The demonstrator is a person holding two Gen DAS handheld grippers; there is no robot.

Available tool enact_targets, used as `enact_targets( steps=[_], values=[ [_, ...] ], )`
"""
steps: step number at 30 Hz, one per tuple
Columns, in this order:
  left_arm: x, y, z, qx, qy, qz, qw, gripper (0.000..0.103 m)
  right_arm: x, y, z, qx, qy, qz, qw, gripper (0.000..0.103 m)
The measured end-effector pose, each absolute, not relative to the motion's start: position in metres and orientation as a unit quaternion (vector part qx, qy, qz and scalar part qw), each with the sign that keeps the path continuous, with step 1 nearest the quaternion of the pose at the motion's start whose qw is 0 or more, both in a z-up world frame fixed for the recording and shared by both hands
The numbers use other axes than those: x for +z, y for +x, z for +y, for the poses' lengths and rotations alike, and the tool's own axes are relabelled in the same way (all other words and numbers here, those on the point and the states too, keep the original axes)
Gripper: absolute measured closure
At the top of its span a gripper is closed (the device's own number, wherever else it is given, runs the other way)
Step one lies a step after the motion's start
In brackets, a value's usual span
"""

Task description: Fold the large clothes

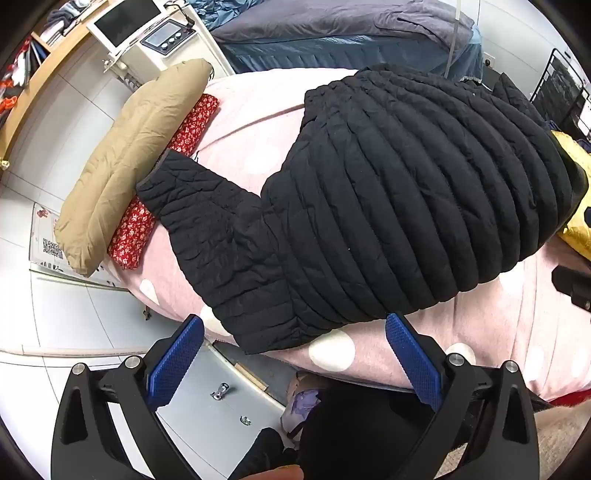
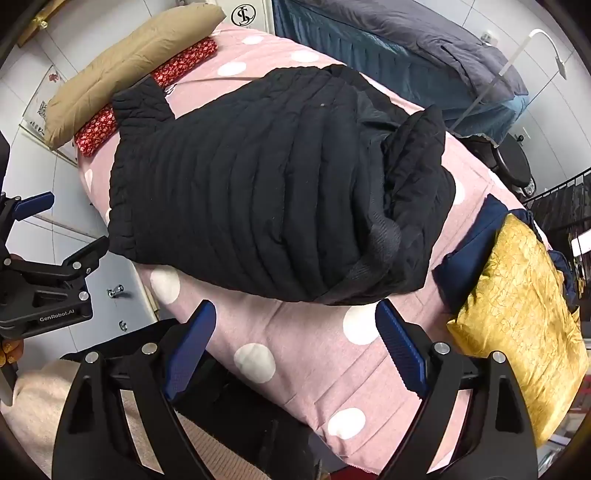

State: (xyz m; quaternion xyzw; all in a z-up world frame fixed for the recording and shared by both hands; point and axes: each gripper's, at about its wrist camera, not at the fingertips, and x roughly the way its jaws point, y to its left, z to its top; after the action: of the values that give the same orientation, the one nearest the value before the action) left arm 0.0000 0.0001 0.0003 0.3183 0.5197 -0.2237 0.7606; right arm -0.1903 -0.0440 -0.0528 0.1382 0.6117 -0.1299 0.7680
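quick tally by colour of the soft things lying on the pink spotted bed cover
black: 1, quilted jacket
tan: 1, pillow
red floral: 1, cushion under the pillow
gold: 1, cushion
navy: 1, cloth beside the gold cushion
total: 5

White tiled floor; pink polka-dot bed; second bed, blue-grey bedding; wooden shelf.

Bright, even indoor light, no hard shadows on the pink bedcover. Heavy fisheye bend w/ black vignette at corners in both views. Black jacket just above bedcover's near edge reads very dark, quilting detail partly lost (esp. right wrist view). Sharp centre, slight softness toward edges.
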Motion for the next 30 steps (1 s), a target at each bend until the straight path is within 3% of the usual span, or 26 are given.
enact_targets(
  steps=[30],
  values=[
    [-0.007, -0.003, -0.006, -0.242, 0.318, 0.541, 0.74, 0.006, -0.067, -0.195, -0.042, -0.126, 0.144, 0.63, 0.753, 0.016]
  ],
)
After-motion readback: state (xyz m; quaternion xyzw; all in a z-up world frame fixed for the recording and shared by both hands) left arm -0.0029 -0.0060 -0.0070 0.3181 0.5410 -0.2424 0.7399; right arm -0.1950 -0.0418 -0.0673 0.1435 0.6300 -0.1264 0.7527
